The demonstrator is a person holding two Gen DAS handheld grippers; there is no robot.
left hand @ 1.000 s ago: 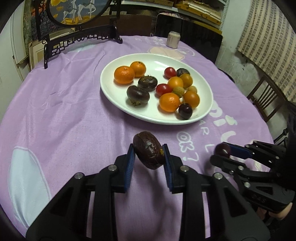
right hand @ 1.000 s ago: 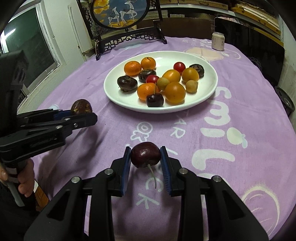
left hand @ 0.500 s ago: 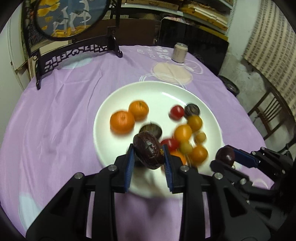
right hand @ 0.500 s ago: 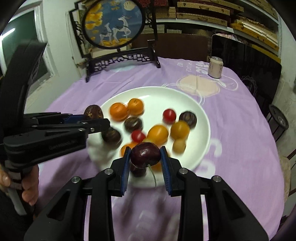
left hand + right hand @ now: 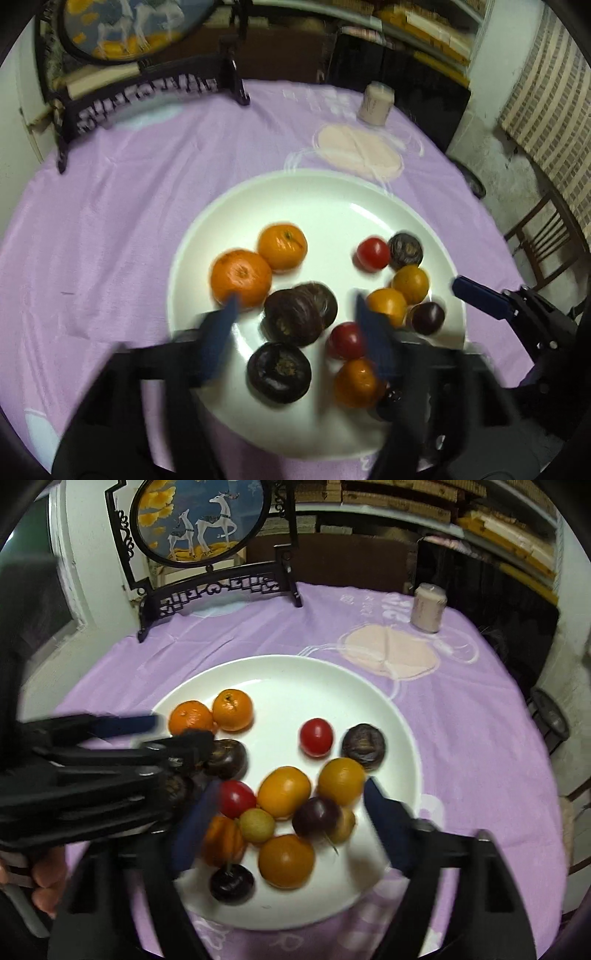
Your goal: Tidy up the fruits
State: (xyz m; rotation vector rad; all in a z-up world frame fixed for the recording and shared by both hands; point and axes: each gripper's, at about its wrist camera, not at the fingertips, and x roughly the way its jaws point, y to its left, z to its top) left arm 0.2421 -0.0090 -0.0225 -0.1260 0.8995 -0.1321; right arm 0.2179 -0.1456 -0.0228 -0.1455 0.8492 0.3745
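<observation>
A white plate on the purple tablecloth holds several fruits: oranges, red tomatoes, dark passion fruits and dark cherries. My left gripper is open above the plate; a brown passion fruit lies between its blue fingers, on the other dark fruits. My right gripper is open above the plate; a dark cherry with a stem lies between its fingers on the fruit pile. The left gripper also shows at the left of the right wrist view.
A framed deer picture on a black stand sits at the table's back. A small beige can stands at the back right. A wooden chair is beyond the right edge.
Both grippers moved forward over the plate and opened. The passion fruit left the left gripper and the cherry left the right gripper; both now lie on the plate.
</observation>
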